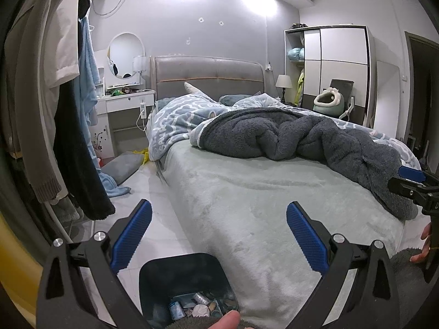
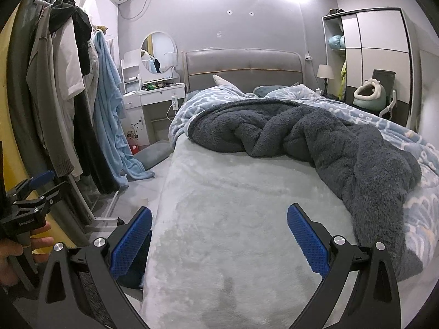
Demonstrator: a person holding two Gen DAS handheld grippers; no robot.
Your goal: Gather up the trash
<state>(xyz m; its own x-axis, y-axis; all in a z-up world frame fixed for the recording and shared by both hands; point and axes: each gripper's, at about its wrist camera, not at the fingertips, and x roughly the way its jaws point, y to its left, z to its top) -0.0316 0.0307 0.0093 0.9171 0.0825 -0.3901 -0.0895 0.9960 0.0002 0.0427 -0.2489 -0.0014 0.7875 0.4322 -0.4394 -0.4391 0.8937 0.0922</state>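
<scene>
At far left, clothes (image 2: 68, 87) hang on a rack (image 2: 107, 205), a blue robe (image 2: 109, 104) trailing to the floor (image 1: 142, 192) beside a grey cushion (image 1: 123, 166). Behind them stands a white dresser (image 1: 126, 104) with a round mirror (image 1: 126, 54). The left gripper (image 1: 219, 237) hovers over the foot of the bed (image 1: 247, 205), jaws wide apart and holding nothing; just below it, on the floor against the bed's corner, stands the dark bin (image 1: 186, 285) with trash (image 1: 197, 305) in its bottom: crumpled wrappers and what may be foil, too small to tell surely. A fingertip (image 1: 227, 319) shows at the lower edge. The right gripper (image 2: 219, 237) is held over the pale green sheet (image 2: 233, 205), jaws likewise spread and empty. Across the middle and right of the bed lies a rumpled dark grey blanket (image 2: 315, 137) over a blue patterned quilt (image 2: 397, 137). Farther right are a lamp (image 2: 325, 72), a wardrobe (image 2: 378, 46) and a chair (image 2: 384, 87) holding a pet bed (image 2: 369, 93).
</scene>
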